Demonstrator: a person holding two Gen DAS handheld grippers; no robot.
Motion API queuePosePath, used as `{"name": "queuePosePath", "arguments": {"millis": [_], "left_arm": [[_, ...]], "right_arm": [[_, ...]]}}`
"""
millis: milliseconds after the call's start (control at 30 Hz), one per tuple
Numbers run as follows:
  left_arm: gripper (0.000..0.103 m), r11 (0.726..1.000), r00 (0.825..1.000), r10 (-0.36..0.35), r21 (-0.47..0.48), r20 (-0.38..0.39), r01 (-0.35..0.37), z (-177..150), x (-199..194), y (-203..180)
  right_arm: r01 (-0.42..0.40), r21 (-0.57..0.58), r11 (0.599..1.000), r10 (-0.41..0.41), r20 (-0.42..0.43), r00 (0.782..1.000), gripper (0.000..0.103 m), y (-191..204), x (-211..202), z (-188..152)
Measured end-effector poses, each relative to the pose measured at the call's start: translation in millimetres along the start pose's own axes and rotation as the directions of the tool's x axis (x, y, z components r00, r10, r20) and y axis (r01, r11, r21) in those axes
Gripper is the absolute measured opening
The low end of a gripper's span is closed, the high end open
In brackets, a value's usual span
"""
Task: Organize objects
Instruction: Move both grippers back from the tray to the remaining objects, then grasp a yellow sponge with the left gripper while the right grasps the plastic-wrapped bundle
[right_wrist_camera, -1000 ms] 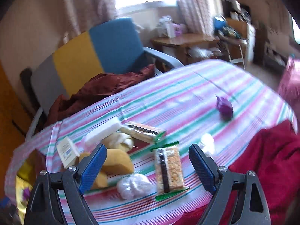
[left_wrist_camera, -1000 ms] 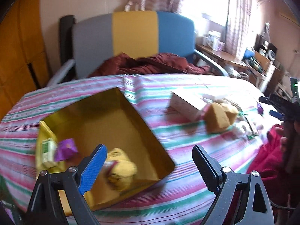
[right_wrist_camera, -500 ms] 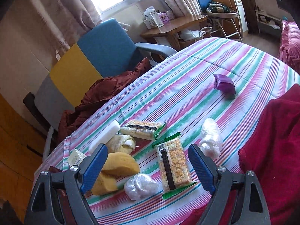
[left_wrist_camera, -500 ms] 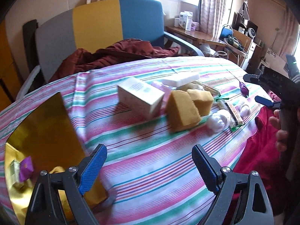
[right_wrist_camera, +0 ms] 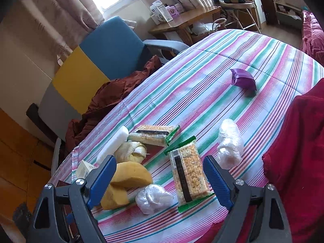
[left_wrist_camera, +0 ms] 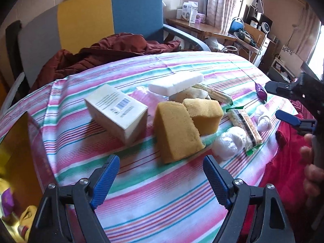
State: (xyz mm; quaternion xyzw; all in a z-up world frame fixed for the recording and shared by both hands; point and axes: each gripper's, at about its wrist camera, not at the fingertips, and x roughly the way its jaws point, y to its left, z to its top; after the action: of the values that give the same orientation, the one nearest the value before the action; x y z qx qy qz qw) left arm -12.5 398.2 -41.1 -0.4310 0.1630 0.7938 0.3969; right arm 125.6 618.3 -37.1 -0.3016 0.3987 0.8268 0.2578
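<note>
The left gripper (left_wrist_camera: pixel 160 179), fingers closing on nothing, faces the tall yellow foam sponge (left_wrist_camera: pixel 176 133) on the striped table (left_wrist_camera: pixel 141 198). The right gripper (right_wrist_camera: pixel 160 179) hangs wide, empty. Risk: the sponge leans against its neighbouring sponge (left_wrist_camera: pixel 204 113); an off-centre pinch could topple both.

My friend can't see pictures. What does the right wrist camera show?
The right gripper, open and empty, hovers over a cracker packet on a striped tablecloth. Around it lie yellow sponges, plastic-wrapped bundles, another cracker packet and, farther off, a purple packet.
</note>
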Motion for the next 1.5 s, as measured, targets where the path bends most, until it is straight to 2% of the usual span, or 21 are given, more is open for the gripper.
{"name": "queuePosePath", "arguments": {"millis": [467, 500, 533, 600, 733, 833, 967, 1133, 1300, 1367, 1500], "left_arm": [[0.084, 1.000, 0.999, -0.021, -0.018, -0.048, 0.020, 26.0, 51.9, -8.2], [0.080, 1.000, 0.999, -0.020, -0.012, -0.047, 0.019, 26.5, 55.3, -9.1], [0.068, 1.000, 0.998, -0.026, -0.009, -0.051, 0.025, 26.3, 58.1, -9.1], [0.055, 0.995, 0.993, -0.101, -0.029, -0.065, 0.099, 23.4, 63.5, -5.5], [0.052, 0.994, 0.994, -0.109, -0.037, -0.028, 0.108, 13.4, 50.0, -0.7], [0.052, 0.992, 0.993, -0.114, -0.057, -0.028, 0.112, -1.2, 35.8, 7.6], [0.052, 0.989, 0.993, -0.117, -0.098, -0.033, 0.113, -24.9, 16.2, 18.8], [0.052, 0.987, 0.992, -0.123, -0.104, -0.019, 0.121, -41.5, -6.9, 24.0], [0.052, 0.985, 0.990, -0.138, -0.105, 0.011, 0.139, -50.5, -26.9, 25.8], [0.052, 0.983, 0.990, -0.143, -0.111, 0.017, 0.144, -52.6, -31.2, 28.3], [0.052, 0.982, 0.989, -0.144, -0.118, 0.035, 0.147, -58.4, -44.0, 32.8]], "right_arm": [[-0.002, -0.041, 0.999, 0.000, -0.054, 0.999, 0.089, 7.4, 11.1, -1.7], [0.000, -0.046, 0.999, -0.003, -0.055, 0.998, 0.089, 8.3, 11.2, -1.9], [0.004, -0.050, 0.999, -0.007, -0.057, 0.998, 0.089, 9.2, 11.7, -2.1], [0.008, -0.059, 0.998, -0.012, -0.062, 0.998, 0.089, 10.6, 12.9, -2.6], [0.011, -0.079, 0.997, -0.017, -0.064, 0.998, 0.084, 13.1, 13.2, -3.8], [0.004, -0.113, 0.994, -0.012, -0.074, 0.997, 0.083, 19.3, 15.1, -5.7], [-0.008, -0.210, 0.978, -0.020, -0.132, 0.991, 0.081, 37.0, 26.1, -14.6], [-0.002, -0.345, 0.939, -0.072, -0.204, 0.976, 0.081, 58.0, 43.7, -31.3], [0.043, -0.429, 0.902, -0.170, -0.262, 0.950, 0.081, 66.4, 65.6, -45.6], [0.067, -0.461, 0.885, -0.214, -0.274, 0.938, 0.080, 69.5, 73.6, -50.2], [0.096, -0.513, 0.853, -0.293, -0.317, 0.902, 0.072, 68.8, 91.9, -59.6]]}}
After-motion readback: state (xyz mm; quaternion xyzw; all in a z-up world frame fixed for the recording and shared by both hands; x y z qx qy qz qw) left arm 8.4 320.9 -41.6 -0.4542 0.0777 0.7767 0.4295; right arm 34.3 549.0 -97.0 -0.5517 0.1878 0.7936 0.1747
